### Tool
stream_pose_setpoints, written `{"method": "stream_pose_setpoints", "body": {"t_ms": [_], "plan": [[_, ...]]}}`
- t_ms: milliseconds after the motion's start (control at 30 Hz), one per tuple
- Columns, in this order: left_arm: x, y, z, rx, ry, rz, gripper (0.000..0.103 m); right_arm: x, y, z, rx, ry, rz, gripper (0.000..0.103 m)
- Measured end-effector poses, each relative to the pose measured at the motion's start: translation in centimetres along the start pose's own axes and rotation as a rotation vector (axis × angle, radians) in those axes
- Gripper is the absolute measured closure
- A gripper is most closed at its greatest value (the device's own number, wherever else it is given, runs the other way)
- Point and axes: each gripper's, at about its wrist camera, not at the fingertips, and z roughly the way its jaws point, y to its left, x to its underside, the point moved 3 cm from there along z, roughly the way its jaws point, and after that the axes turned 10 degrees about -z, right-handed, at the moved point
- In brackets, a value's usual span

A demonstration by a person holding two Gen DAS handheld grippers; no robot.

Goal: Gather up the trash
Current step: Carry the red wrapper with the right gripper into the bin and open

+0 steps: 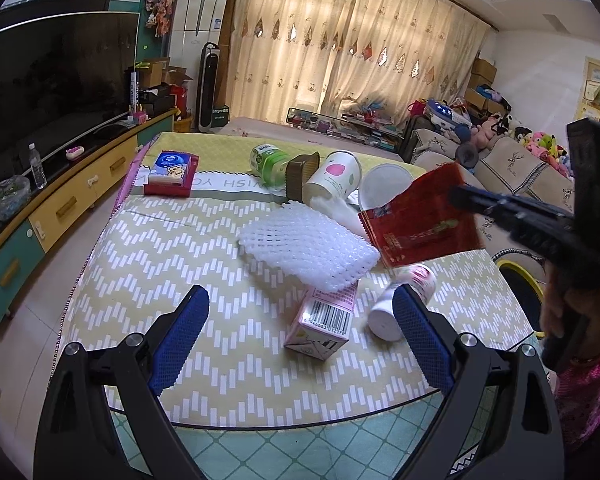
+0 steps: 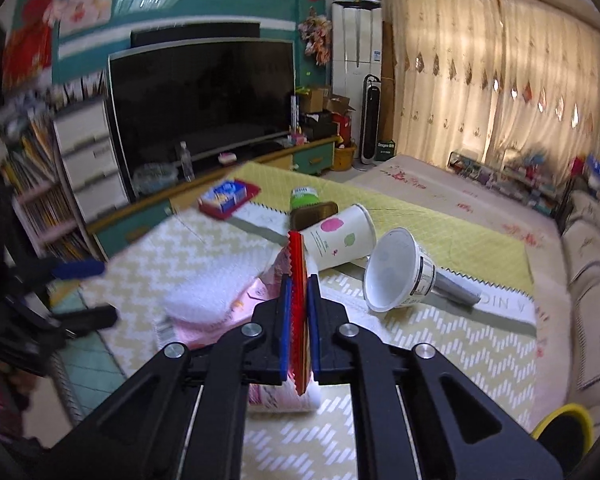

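My right gripper (image 2: pixel 299 280) is shut on a red snack wrapper (image 2: pixel 299 276), held edge-on above the table. In the left wrist view the same wrapper (image 1: pixel 420 220) hangs from the right gripper (image 1: pixel 460 194), lifted off the table at the right. My left gripper (image 1: pixel 300 300) stands open low over the table's near side. A pink drink carton (image 1: pixel 324 320) and a small white bottle (image 1: pixel 400 300) lie just beyond its fingers, untouched. A white foam net (image 1: pixel 308 248) lies behind them. A tipped paper cup (image 1: pixel 332 178), a white plastic cup (image 2: pixel 396 272) and a green bottle (image 1: pixel 268 160) lie further back.
The table (image 1: pixel 160 260) wears a yellow zigzag cloth. A red tissue box (image 1: pixel 170 172) sits at its far left, a brown tray (image 1: pixel 300 172) by the cups. A yellow-rimmed black bin (image 1: pixel 520 276) stands at the table's right. A TV cabinet is left, a sofa right.
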Motion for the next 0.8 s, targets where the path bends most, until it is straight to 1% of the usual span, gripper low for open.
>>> {"method": "stream_pose_setpoints", "body": {"t_ms": [100, 233, 333, 433, 533, 567, 667, 733, 800], "plan": [[0.1, -0.2, 0.1, 0.002, 0.004, 0.005, 0.011, -0.4, -0.9, -1.8, -0.01, -0.039, 0.056, 0.096], [0.2, -0.7, -0.1, 0.01, 0.002, 0.016, 0.011, -0.7, -2.1, -4.3, 0.026, -0.085, 0.091, 0.096], [0.2, -1.1, -0.2, 0.016, 0.002, 0.027, 0.011, 0.0, -3.9, -6.4, 0.091, -0.103, 0.124, 0.096], [0.3, -1.5, -0.2, 0.028, 0.005, 0.032, 0.011, 1.7, -6.6, -8.1, 0.163, -0.092, 0.187, 0.096], [0.6, -2.3, -0.1, 0.057, 0.016, 0.045, 0.011, 4.7, -9.8, -9.8, 0.265, -0.066, 0.27, 0.096], [0.7, -2.7, 0.0, 0.066, 0.02, 0.052, 0.011, 6.1, -11.3, -10.6, 0.315, -0.051, 0.31, 0.096], [1.0, -3.8, 0.4, 0.087, 0.031, 0.08, 0.011, 9.9, -14.6, -12.5, 0.417, -0.02, 0.409, 0.096], [1.1, -4.8, 0.6, 0.099, 0.039, 0.098, 0.011, 12.2, -16.3, -13.7, 0.484, 0.001, 0.46, 0.096], [1.3, -5.6, 0.8, 0.114, 0.046, 0.108, 0.011, 14.9, -18.2, -15.0, 0.569, 0.029, 0.513, 0.096]]}}
